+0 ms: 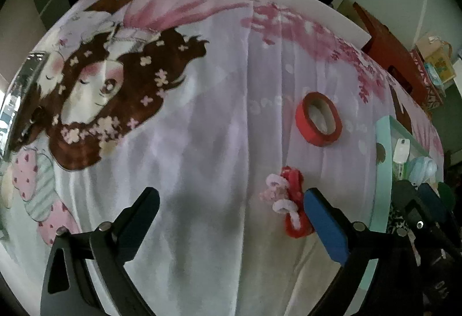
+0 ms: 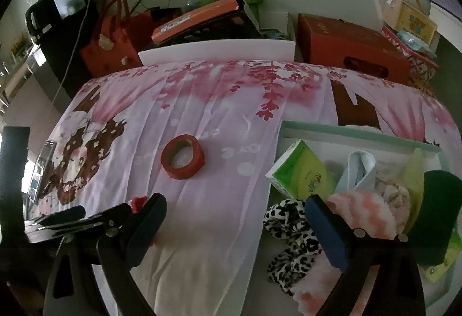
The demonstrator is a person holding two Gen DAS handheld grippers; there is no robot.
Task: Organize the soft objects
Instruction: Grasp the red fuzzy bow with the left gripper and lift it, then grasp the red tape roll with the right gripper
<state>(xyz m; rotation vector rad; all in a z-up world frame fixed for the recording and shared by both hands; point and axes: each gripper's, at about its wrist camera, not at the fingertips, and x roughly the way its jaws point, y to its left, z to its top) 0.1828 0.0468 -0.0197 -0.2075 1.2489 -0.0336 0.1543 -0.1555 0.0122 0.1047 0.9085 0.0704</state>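
A red and pink fuzzy pipe-cleaner bundle (image 1: 287, 197) lies on the printed cloth, just left of the blue pad of my left gripper (image 1: 231, 217), which is open and empty above the cloth. My right gripper (image 2: 235, 225) is open and empty at the left edge of a mint-rimmed tray (image 2: 340, 131). The tray holds a leopard-print scrunchie (image 2: 288, 241), a pink-white fluffy cloth (image 2: 363, 215), a light blue cloth (image 2: 359, 168) and a green tissue pack (image 2: 303, 171). The bundle shows only partly in the right wrist view (image 2: 138, 202), behind the other gripper.
A red tape roll (image 1: 319, 119) lies on the cloth, also in the right wrist view (image 2: 182, 157). Beyond the table's far edge stand an orange-lidded box (image 2: 199, 21), a red bag (image 2: 109, 41), a red box (image 2: 352, 44) and a small gift bag (image 2: 413, 17). A dark green object (image 2: 436, 215) is at the tray's right.
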